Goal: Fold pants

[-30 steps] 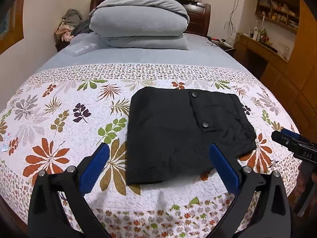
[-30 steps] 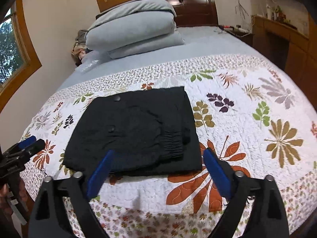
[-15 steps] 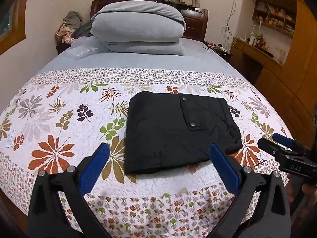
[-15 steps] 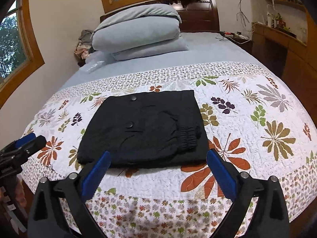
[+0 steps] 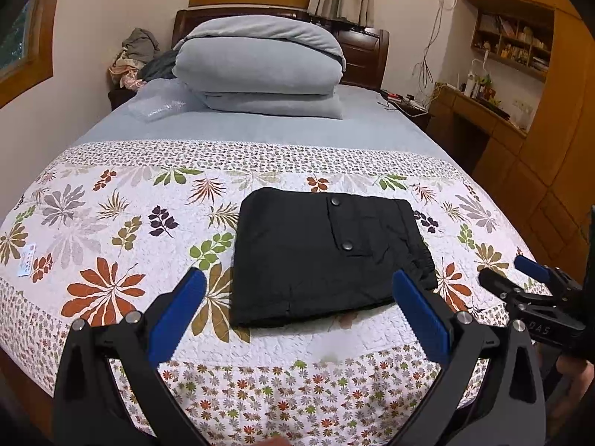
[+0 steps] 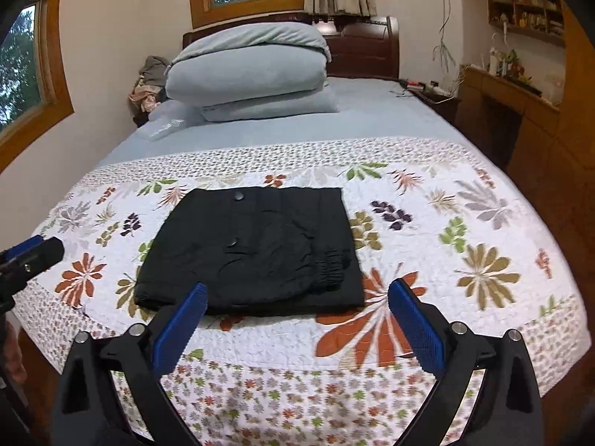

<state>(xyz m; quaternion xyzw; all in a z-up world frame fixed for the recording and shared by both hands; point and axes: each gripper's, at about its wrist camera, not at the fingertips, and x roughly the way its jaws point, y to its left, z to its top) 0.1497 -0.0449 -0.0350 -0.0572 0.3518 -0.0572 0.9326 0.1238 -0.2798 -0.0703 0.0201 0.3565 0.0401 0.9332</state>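
Both tools have pulled back and the bed looks farther off than a second ago. Left wrist view: the left tool (image 5: 299, 310) gapes wide, empty, with the folded black fabric pants (image 5: 327, 252) dead ahead on the floral quilted bedspread (image 5: 111, 230), long side running left to right. Right wrist view: the right tool (image 6: 297, 325) is equally wide and empty, pants (image 6: 256, 249) ahead, slightly left. Neither is clearly nearer; the fold looks finished.
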